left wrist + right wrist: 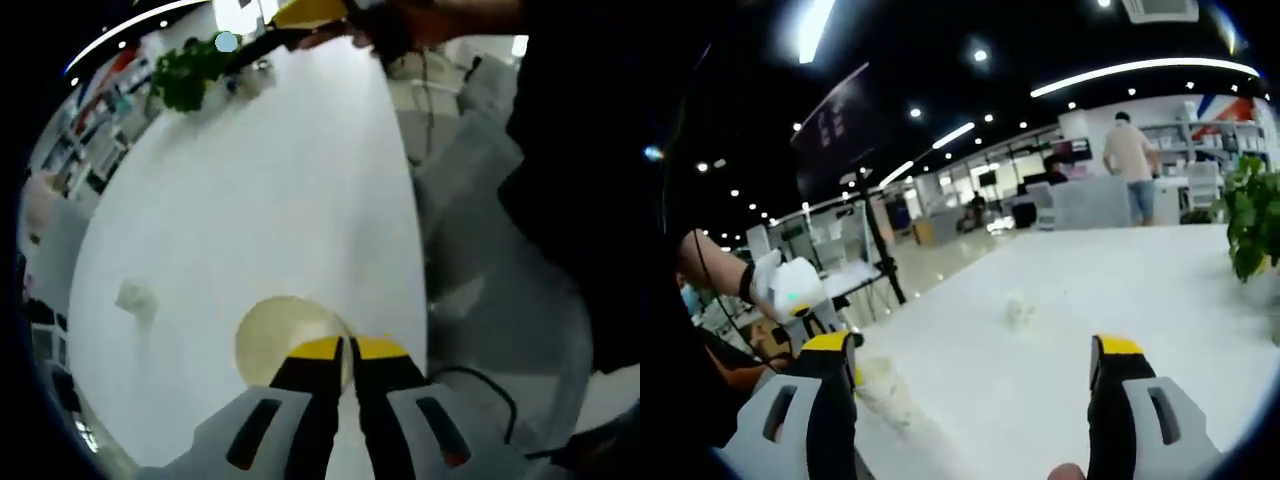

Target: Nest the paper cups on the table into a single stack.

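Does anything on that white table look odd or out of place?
One thing: a small crumpled whitish object lies alone on the white table, too blurred to identify. The left gripper is clamped on the rim of a paper cup; nothing looks spilled.

A green potted plant (190,70) stands at the white table's (260,190) far end.

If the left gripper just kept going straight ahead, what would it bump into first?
The left gripper is already shut on the paper cup's rim. Past the cup, the white table looks free, up to the potted plant at the far end, though depth is unclear.
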The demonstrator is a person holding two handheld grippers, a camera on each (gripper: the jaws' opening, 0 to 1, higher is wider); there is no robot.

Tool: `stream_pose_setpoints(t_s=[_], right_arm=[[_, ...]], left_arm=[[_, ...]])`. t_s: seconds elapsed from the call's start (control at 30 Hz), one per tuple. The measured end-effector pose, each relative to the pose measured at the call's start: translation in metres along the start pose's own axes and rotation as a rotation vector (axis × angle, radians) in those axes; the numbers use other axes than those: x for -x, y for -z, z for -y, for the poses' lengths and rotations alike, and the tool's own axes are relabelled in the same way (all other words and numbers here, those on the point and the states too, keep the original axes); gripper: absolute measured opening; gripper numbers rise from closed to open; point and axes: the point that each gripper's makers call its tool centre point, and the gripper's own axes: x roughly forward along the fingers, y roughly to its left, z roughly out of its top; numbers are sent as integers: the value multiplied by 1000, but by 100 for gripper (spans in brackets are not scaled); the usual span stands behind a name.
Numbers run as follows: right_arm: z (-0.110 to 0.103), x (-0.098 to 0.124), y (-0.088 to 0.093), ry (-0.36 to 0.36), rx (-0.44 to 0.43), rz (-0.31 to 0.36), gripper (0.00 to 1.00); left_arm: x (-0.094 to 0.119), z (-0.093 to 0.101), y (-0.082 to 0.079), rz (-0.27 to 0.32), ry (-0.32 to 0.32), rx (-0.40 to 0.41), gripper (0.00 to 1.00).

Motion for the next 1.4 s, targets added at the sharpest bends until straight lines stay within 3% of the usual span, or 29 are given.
stream_pose_setpoints(t_s=[0.13, 0.6, 0.77, 0.9, 1.07, 1.33, 1.4], right_arm=[[0, 0, 2, -8, -8, -1, 96], [-2, -2, 5, -13, -13, -9, 96], [-5, -3, 9, -15, -22, -15, 96], [-7, -4, 13, -21, -30, -25, 96], [-10, -4, 13, -29, -20, -36, 96], [-12, -4, 14, -29, -13, -49, 97], [-13, -4, 15, -32, -14, -53, 96]], left_arm=[[-3, -1, 5, -25, -4, 2, 12], [4, -2, 3, 43, -22, 91, 16], [10, -4, 2, 82, -41, 144, 20], [17, -6, -6, 165, -52, 229, 25], [24, -8, 1, 180, -81, 264, 30], [37, -12, 0, 280, -130, 382, 36], [39, -15, 5, 279, -153, 388, 40]])
